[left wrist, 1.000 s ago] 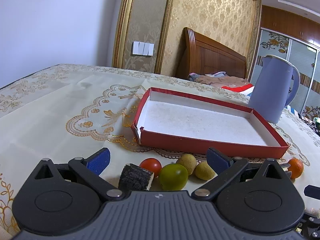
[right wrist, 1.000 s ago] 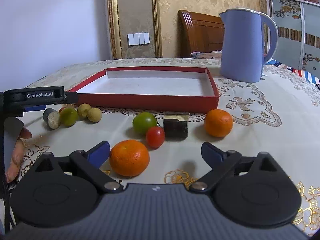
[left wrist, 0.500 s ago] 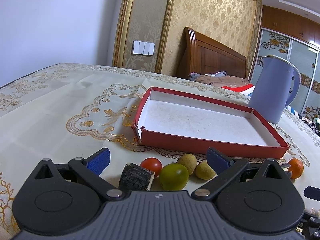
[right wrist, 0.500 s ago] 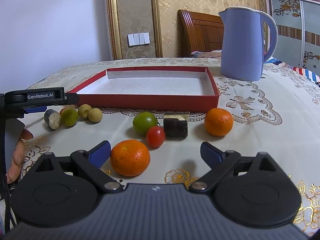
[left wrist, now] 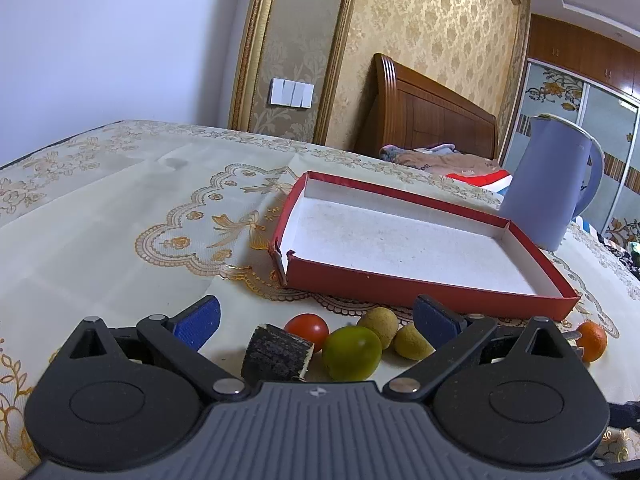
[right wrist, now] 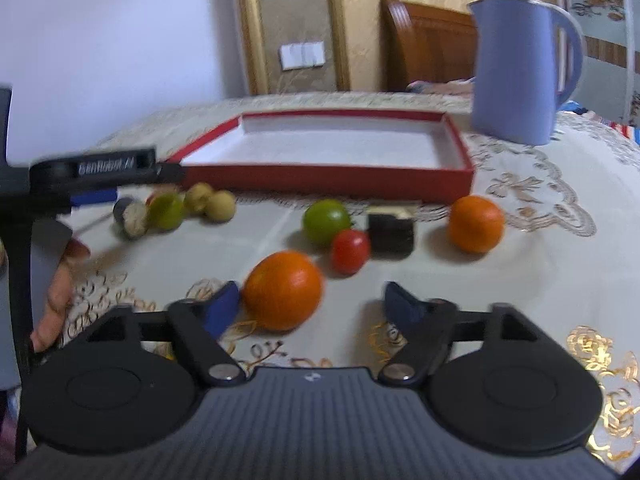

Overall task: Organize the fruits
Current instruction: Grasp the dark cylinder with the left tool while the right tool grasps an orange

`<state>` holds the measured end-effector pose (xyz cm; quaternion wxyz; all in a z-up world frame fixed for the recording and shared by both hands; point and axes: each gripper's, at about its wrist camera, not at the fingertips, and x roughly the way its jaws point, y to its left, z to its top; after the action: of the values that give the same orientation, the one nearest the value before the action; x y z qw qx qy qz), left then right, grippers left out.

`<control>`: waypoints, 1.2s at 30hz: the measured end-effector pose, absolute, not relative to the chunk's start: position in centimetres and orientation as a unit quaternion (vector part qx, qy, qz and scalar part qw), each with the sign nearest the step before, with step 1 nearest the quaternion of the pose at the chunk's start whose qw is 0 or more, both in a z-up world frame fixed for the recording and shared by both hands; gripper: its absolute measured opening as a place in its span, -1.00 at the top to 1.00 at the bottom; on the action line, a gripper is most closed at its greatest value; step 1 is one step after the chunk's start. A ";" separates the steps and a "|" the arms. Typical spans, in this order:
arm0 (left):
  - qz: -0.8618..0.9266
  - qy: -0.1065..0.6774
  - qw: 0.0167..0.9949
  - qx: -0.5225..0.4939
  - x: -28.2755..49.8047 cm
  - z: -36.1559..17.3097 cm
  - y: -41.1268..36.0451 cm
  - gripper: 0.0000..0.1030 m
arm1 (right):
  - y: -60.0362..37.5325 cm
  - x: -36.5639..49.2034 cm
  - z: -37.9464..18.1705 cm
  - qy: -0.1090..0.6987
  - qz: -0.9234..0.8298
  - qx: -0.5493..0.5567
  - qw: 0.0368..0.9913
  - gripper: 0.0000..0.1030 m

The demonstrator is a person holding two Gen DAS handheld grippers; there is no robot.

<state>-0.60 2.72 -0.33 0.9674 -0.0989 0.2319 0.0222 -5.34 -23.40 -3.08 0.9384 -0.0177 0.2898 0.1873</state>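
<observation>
Right claw (right wrist: 312, 306) closing around the round orange tangerine (right wrist: 282, 289), pads not yet pressing. Firm, rolls easily: grip across its middle. Left claw (left wrist: 316, 318) wide.

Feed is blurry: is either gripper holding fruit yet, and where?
Nothing held. The right gripper jaws are closing around the near orange, not yet gripping. The left gripper is open.

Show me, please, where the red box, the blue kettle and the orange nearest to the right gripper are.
red box (left wrist: 400, 290): left wrist view, on its near outer wall.
blue kettle (right wrist: 514, 76): right wrist view, on the middle of its body.
nearest orange (right wrist: 282, 290): right wrist view, on the middle of its peel.
</observation>
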 end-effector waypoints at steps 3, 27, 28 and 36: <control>0.023 0.235 0.967 -0.100 -0.5 -0.4 2.8 -1.00 | -23.1 -5.0 -3.2 0.289 0.192 -0.016 0.938 -0.13; 0.042 0.255 0.966 0.017 -3.4 -0.2 3.1 -1.00 | -24.0 -4.7 -3.2 0.282 0.209 0.013 0.936 0.19; 0.042 0.258 0.965 0.030 -3.2 -0.3 2.7 -1.00 | -24.0 -4.6 -3.2 0.282 0.209 0.013 0.936 0.19; 0.022 0.286 0.958 0.016 -2.2 -0.9 3.3 -0.99 | -23.8 -4.7 -3.3 0.282 0.207 0.008 0.937 0.18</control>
<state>-2.21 3.29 -0.87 0.9579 0.0158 0.2859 0.0222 -4.65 -23.83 -3.27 0.9367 0.0077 0.2819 0.2075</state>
